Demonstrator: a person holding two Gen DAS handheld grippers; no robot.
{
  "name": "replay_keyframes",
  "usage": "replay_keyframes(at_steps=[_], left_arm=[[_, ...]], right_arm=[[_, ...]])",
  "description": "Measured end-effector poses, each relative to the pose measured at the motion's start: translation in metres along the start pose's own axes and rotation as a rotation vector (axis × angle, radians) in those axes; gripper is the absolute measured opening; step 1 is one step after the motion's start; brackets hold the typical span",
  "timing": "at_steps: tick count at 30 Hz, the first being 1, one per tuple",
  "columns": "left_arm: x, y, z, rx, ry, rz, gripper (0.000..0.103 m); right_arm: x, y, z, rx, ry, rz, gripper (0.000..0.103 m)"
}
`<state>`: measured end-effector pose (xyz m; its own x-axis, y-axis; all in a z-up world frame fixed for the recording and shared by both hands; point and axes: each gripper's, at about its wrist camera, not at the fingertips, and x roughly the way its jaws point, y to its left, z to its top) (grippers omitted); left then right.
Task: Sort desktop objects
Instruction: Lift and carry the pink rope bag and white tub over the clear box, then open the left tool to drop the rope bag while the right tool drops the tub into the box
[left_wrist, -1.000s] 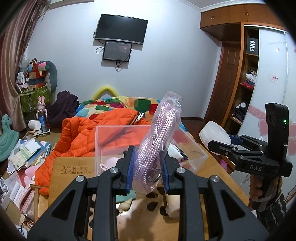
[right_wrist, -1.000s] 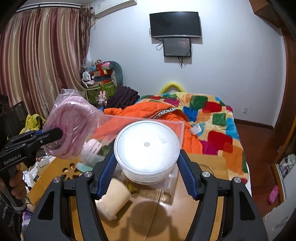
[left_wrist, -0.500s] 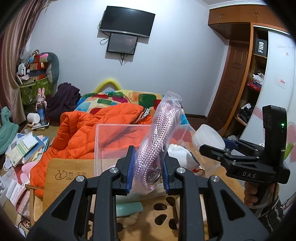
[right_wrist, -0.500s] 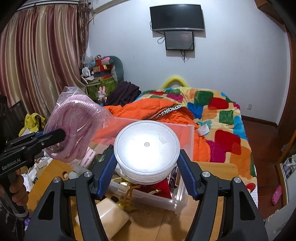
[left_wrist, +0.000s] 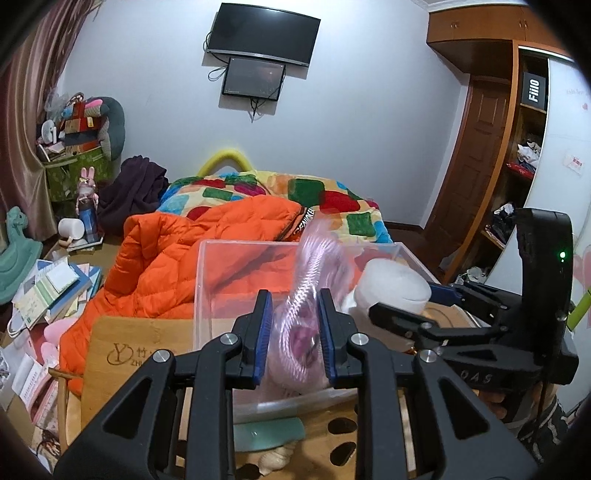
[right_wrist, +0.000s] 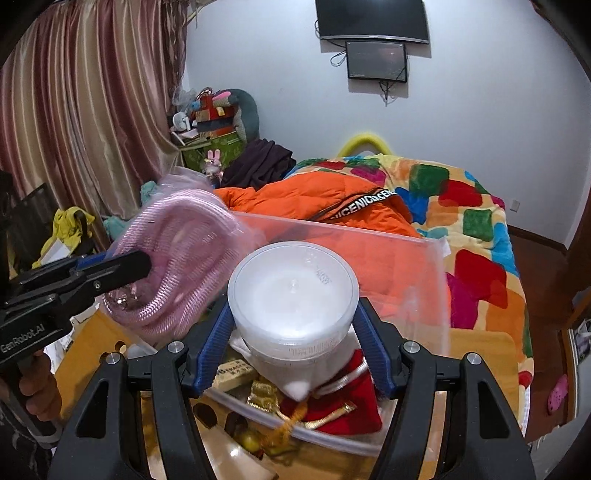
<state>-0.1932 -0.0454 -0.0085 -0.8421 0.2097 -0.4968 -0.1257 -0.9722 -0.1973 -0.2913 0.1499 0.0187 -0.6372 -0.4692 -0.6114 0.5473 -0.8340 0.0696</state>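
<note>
My left gripper (left_wrist: 291, 332) is shut on a clear bag of coiled pink cord (left_wrist: 314, 280), held over the clear plastic bin (left_wrist: 207, 280); the bag looks blurred. The bag (right_wrist: 177, 254) and the left gripper (right_wrist: 140, 264) also show in the right wrist view. My right gripper (right_wrist: 291, 332) is shut on a round white lidded tub (right_wrist: 291, 288), held over the bin's (right_wrist: 424, 295) open top. The tub (left_wrist: 395, 284) and right gripper (left_wrist: 402, 306) show at the right of the left wrist view.
The bin holds a red pouch (right_wrist: 343, 402) and gold trinkets (right_wrist: 266, 391). On the wooden table (left_wrist: 122, 350) lie a teal object (left_wrist: 269, 432) and a shell (left_wrist: 277, 458). An orange jacket (left_wrist: 207, 251) and a bed lie behind.
Both grippers have moved forward and down over the bin. The cord bag has tipped down toward the bin and is now blurred. The tub sits lower, above the bin's contents.
</note>
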Motion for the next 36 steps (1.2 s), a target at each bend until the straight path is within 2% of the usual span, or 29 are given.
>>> replay_keyframes(at_steps=[7, 17, 19, 22, 25, 28, 30, 36], left_arm=[[0.011, 0.006, -0.002, -0.008, 0.027, 0.027, 0.024], [0.000, -0.003, -0.003, 0.025, 0.013, 0.028, 0.024], [-0.004, -0.005, -0.003, 0.030, 0.009, 0.030, 0.024], [-0.012, -0.005, -0.005, 0.027, 0.009, 0.025, 0.024], [-0.020, -0.004, -0.007, 0.023, 0.007, 0.031, 0.024], [-0.031, -0.002, -0.011, 0.012, 0.000, 0.035, 0.034], [-0.038, -0.001, -0.014, 0.012, -0.010, 0.046, 0.042], [-0.055, 0.004, -0.030, 0.006, -0.009, 0.082, 0.056]], right_arm=[[0.011, 0.009, 0.001, -0.033, 0.010, -0.012, 0.062], [-0.003, 0.011, 0.000, -0.057, -0.008, -0.057, 0.063], [-0.009, 0.012, -0.002, -0.055, -0.011, -0.067, 0.064], [-0.020, 0.011, -0.005, -0.039, -0.023, -0.076, 0.074], [-0.033, 0.010, -0.009, -0.025, -0.034, -0.079, 0.074], [-0.045, 0.009, -0.015, -0.005, -0.038, -0.085, 0.077], [-0.054, 0.008, -0.020, 0.017, -0.045, -0.084, 0.084], [-0.069, 0.009, -0.038, 0.067, -0.042, -0.077, 0.086]])
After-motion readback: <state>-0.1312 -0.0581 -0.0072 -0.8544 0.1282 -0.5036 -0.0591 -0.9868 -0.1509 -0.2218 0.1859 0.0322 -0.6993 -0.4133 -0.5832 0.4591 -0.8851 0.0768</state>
